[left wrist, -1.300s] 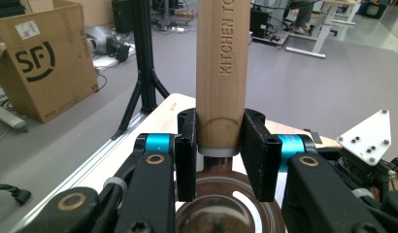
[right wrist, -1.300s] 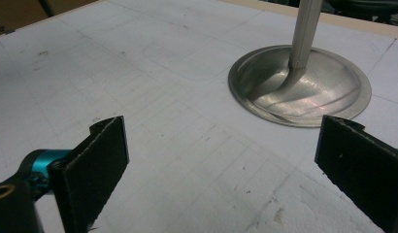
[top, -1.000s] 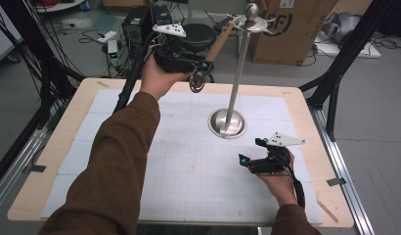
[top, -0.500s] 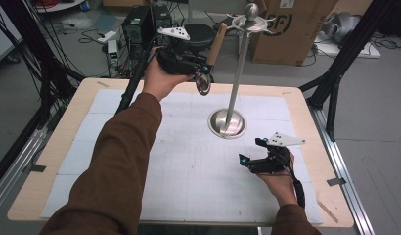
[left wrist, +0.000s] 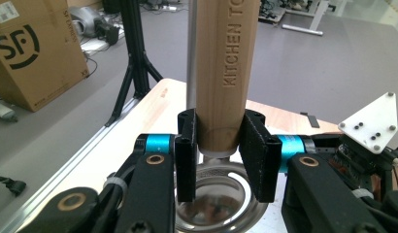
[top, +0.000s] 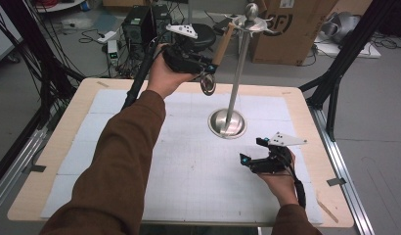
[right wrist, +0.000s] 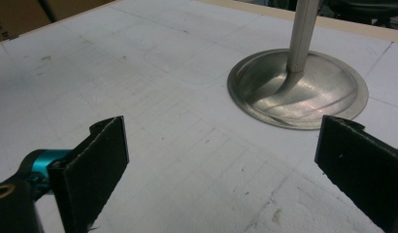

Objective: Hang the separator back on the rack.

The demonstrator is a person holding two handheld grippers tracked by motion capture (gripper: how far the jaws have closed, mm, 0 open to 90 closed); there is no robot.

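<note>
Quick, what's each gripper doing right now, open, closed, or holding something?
Left gripper: closed on the wooden handle of a kitchen tool, up by the metal stand.
Right gripper: open, holding nothing, low over the table.

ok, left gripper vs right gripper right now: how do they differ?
1. The left gripper is shut on the wooden handle; the right gripper is open, with nothing between its jaws.
2. The left gripper is raised by the top of the stand; the right gripper sits low over the table, near the stand's base.

Shared: both are hand-held, with black jaws and teal fittings.
</note>
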